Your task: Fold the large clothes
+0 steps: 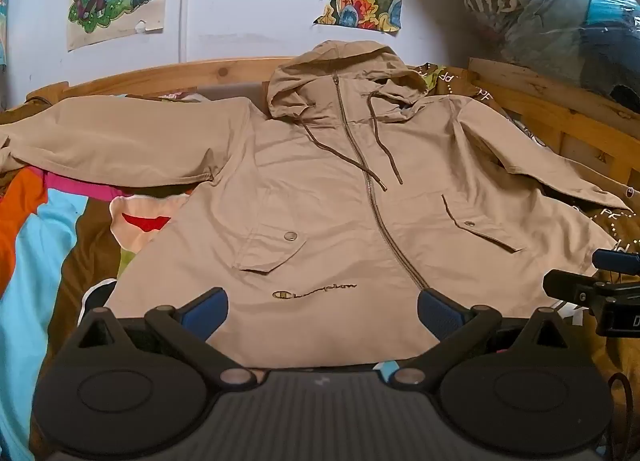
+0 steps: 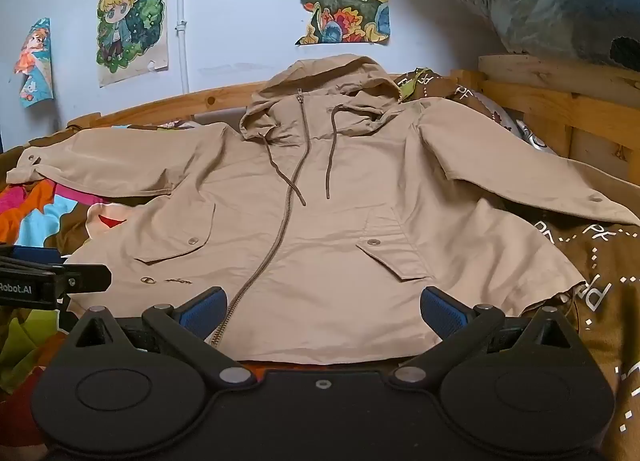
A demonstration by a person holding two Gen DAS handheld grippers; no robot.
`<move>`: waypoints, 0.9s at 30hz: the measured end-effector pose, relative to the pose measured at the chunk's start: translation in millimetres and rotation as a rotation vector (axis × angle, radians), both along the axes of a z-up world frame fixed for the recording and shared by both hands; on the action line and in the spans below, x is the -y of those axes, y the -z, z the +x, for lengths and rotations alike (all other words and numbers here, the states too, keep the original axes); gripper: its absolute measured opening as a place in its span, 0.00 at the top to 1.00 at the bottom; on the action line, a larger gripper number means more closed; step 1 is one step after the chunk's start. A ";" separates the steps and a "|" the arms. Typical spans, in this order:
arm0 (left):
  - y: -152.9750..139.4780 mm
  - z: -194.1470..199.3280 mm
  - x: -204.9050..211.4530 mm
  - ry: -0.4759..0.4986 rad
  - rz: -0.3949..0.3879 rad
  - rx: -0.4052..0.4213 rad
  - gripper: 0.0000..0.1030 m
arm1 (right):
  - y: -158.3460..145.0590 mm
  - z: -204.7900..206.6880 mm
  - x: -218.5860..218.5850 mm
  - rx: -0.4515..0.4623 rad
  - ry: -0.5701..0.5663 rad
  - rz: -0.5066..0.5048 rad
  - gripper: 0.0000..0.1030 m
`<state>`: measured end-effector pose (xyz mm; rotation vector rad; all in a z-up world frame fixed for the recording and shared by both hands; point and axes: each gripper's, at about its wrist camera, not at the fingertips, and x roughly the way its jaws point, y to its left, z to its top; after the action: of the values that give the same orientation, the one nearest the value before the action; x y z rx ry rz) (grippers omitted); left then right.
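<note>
Two open claws hover at the near hem of a tan hooded jacket (image 1: 320,189) that lies face up and zipped on a bed, with no fold yet made. The left claw (image 1: 322,313) stands wide, its blue pads (image 1: 208,311) just above the cloth near the embroidered chest-hem logo (image 1: 315,290), gripping nothing; the right claw (image 2: 324,313) is equally wide over the hem beside the zipper (image 2: 280,229) end, also empty. Both sleeves are spread outward, the left sleeve (image 2: 100,161) reaching toward the bed's far side and the right sleeve (image 2: 520,169) draped toward the wooden bed frame (image 2: 560,101). The hood (image 2: 328,85) lies flat at the top, drawstrings loose. By this showing the garment is laid out and smoothed, while the whole folding remains: sleeves in, sides over, body doubled.
</note>
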<state>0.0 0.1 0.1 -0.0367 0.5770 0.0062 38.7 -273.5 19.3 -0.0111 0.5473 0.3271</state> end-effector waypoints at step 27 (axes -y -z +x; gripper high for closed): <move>1.1 1.8 -1.6 0.000 -0.006 -0.009 0.01 | 1.6 0.5 0.3 -0.006 0.001 0.001 0.01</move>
<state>1.8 1.7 -1.0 -0.0425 0.5858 0.0042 39.2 -273.8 17.7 -0.0087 0.5532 0.3265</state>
